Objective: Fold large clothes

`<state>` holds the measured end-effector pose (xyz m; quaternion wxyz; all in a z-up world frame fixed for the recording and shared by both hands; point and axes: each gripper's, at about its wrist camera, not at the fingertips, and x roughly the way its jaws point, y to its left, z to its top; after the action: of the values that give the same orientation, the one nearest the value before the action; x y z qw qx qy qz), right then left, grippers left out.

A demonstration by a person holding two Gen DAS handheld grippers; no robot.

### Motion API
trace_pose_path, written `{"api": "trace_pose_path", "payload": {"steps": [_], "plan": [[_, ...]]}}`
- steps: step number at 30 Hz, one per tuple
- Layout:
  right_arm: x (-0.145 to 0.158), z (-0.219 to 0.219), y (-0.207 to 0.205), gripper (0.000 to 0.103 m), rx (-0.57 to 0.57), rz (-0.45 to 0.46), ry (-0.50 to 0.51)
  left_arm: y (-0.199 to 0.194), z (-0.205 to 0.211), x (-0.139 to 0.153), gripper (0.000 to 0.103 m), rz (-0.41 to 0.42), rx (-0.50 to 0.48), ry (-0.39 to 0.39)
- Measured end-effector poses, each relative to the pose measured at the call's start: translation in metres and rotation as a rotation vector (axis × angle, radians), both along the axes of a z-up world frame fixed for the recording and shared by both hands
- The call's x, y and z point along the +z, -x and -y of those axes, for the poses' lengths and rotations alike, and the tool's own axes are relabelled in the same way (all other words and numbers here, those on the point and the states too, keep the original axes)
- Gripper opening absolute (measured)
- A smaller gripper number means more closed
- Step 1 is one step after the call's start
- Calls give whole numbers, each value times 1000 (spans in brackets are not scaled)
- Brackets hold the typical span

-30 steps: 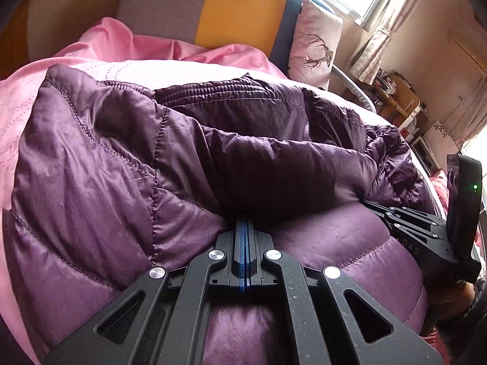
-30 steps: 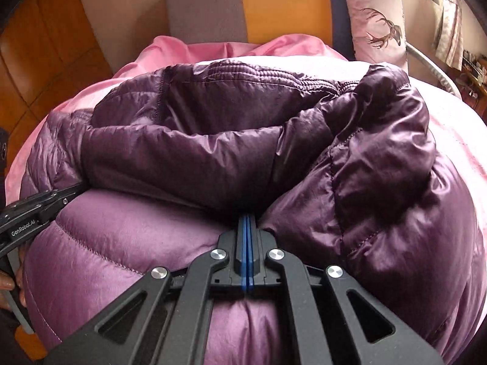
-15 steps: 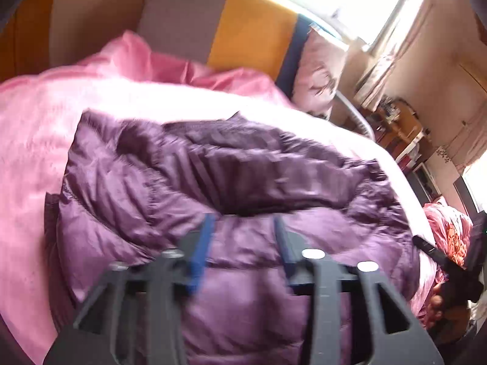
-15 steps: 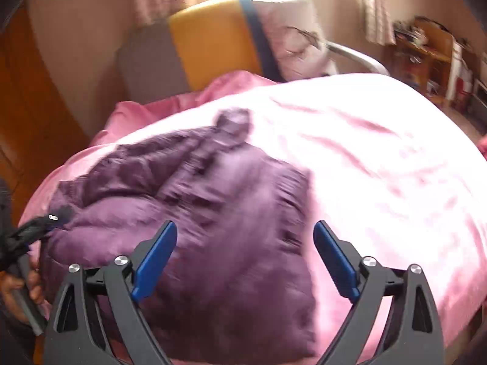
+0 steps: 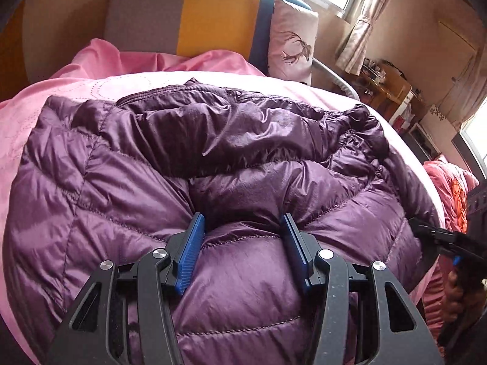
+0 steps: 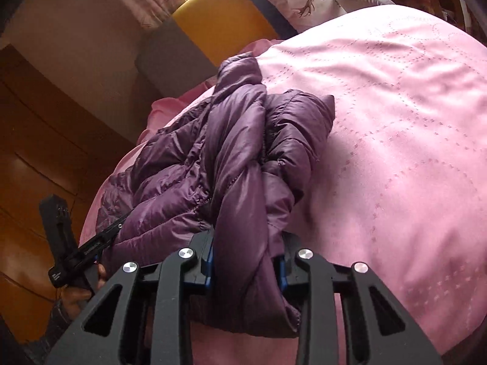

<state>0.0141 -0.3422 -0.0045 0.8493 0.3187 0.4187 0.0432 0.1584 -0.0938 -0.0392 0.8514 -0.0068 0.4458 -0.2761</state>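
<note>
A purple quilted down jacket (image 5: 213, 158) lies folded into a bundle on a pink bed cover (image 5: 18, 127). My left gripper (image 5: 242, 228) is open, its blue pads pressed down on the near edge of the jacket with fabric bulging between them. In the right wrist view the jacket (image 6: 219, 152) lies at the bed's left side. My right gripper (image 6: 246, 243) has its jaws partly apart with a thick fold of the jacket between the pads. The left gripper (image 6: 100, 240) shows at that view's left, and the right gripper (image 5: 438, 237) at the left view's right edge.
A grey, yellow and blue headboard (image 5: 194, 15) and a deer-print pillow (image 5: 292, 42) stand at the bed's head. Wooden wardrobe doors (image 6: 33, 158) are on the left. A cluttered desk (image 5: 389, 85) and a red quilt (image 5: 450, 188) lie to the right. Bare pink cover (image 6: 395, 121) spreads right of the jacket.
Both grippers were shut on the jacket a second ago and opened as they let it go. The left now presses on the near edge. The right has come back around a fold at the jacket's side.
</note>
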Motion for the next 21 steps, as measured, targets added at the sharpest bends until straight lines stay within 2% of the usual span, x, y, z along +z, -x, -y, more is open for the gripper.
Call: {"api": "trace_pose_path", "payload": {"steps": [4, 9, 12, 14, 17, 18, 20, 21], "plan": [[20, -10, 43, 26, 32, 7, 26, 27, -2, 3, 51, -20, -36, 31], [10, -3, 77, 28, -27, -49, 35, 63, 15, 8, 51, 13, -85, 13], [5, -5, 81, 40, -61, -69, 39, 72, 21, 12, 51, 40, -76, 3], [4, -6, 82, 57, -87, -71, 40, 74, 20, 15, 51, 61, -72, -3], [4, -1, 88, 74, -119, -66, 19, 74, 16, 18, 51, 70, -68, 3], [3, -1, 88, 76, -124, -66, 8, 73, 14, 19, 51, 71, -67, 6], [2, 3, 89, 88, -129, -59, -27, 75, 12, 21, 51, 79, -59, 9], [1, 7, 93, 90, -129, -55, -43, 74, 11, 22, 51, 83, -59, 8]]}}
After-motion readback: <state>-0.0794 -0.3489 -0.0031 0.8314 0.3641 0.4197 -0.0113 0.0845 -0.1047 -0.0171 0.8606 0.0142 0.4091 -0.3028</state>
